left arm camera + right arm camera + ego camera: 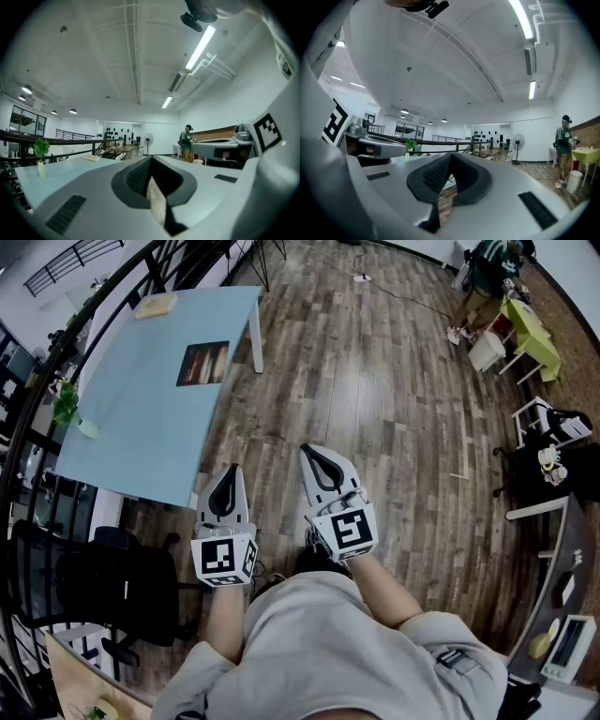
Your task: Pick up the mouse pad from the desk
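Observation:
The mouse pad (203,364), a dark rectangle with a printed picture, lies flat on the light-blue desk (141,427) at the upper left. Both grippers are held close to the person's body over the wooden floor, short of the desk's near corner and apart from the pad. My left gripper (229,472) (151,158) is shut with nothing between its jaws. To its right, my right gripper (315,453) (451,157) is also shut and empty. Both point level. The pad is hidden behind the jaws in both gripper views.
A pale yellow block (155,305) lies at the desk's far end and a small green plant (66,405) stands at its left edge. A black office chair (112,587) is at the lower left beside a dark railing (56,362). A person (483,276) stands by a yellow-green table (534,334).

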### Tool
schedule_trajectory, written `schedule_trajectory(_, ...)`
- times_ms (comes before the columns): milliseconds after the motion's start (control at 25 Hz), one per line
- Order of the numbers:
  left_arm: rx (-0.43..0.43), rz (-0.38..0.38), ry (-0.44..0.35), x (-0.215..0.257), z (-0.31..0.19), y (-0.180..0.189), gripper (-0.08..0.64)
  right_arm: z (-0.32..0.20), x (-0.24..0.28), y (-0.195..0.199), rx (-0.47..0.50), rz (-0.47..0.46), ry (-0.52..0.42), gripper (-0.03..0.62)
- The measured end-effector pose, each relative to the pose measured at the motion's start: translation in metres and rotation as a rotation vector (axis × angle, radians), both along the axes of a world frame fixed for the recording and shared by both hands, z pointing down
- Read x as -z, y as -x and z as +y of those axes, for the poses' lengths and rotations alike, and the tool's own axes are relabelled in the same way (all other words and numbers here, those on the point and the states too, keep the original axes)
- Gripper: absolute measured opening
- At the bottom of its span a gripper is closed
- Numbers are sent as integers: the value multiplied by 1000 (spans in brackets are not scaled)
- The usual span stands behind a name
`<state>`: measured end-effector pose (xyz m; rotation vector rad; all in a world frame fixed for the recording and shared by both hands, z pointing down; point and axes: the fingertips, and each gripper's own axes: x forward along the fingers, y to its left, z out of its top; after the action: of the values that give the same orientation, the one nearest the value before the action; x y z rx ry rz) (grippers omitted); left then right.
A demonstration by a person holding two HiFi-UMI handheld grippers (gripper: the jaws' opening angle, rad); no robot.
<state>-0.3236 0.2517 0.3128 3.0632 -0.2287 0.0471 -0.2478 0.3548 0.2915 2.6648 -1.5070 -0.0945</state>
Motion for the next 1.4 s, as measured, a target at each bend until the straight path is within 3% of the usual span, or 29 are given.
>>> schedule_trajectory(400,-68,-23,49,-29,2,34,11,-6,-24,47,11,-40,5,5)
schedule_trajectory(600,-103,-70,103,-56,16,43,11,-3,-49,63,58,-68,76,5)
schedule_trajectory(880,-150,-74,72,-50,32,17,11,4,-52,40,71,-104,72,5)
schedule_trajectory(1160,-85,-89,75,-45,20,-16,11,2,-49,6,103,-131,38,22)
schedule_trajectory(1400,-68,-119,32,-42,21,-37,11,10,-43,-23,108,-134,-6,35)
